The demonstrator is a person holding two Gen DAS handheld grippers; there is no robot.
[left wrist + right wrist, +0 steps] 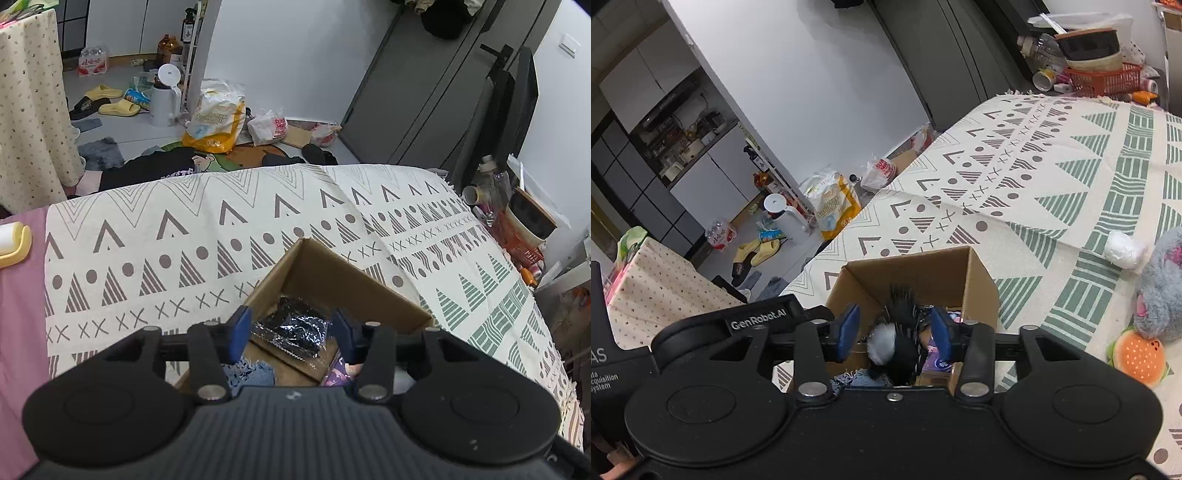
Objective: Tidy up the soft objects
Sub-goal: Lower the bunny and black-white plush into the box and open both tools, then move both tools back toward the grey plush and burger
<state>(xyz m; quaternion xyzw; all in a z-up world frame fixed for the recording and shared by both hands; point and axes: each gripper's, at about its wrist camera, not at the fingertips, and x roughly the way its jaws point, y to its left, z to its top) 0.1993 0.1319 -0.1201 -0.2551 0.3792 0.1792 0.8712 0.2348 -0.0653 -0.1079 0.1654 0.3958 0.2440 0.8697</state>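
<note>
The cardboard box (979,280) sits on the patterned blanket (1052,184). The right gripper (894,332), jaws spread, hovers over a black-and-white plush (897,343) standing upright inside. The left gripper (291,332) hangs released above a shiny black packet (291,328) lying flat in the box.

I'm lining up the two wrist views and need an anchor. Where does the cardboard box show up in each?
Left wrist: the cardboard box sits low at centre, just beyond the left gripper, open-topped on the patterned blanket.
Right wrist: the box is low at centre, behind the right gripper.
Shared landmark: the yellow-and-white bag on the floor past the blanket's edge.
</note>
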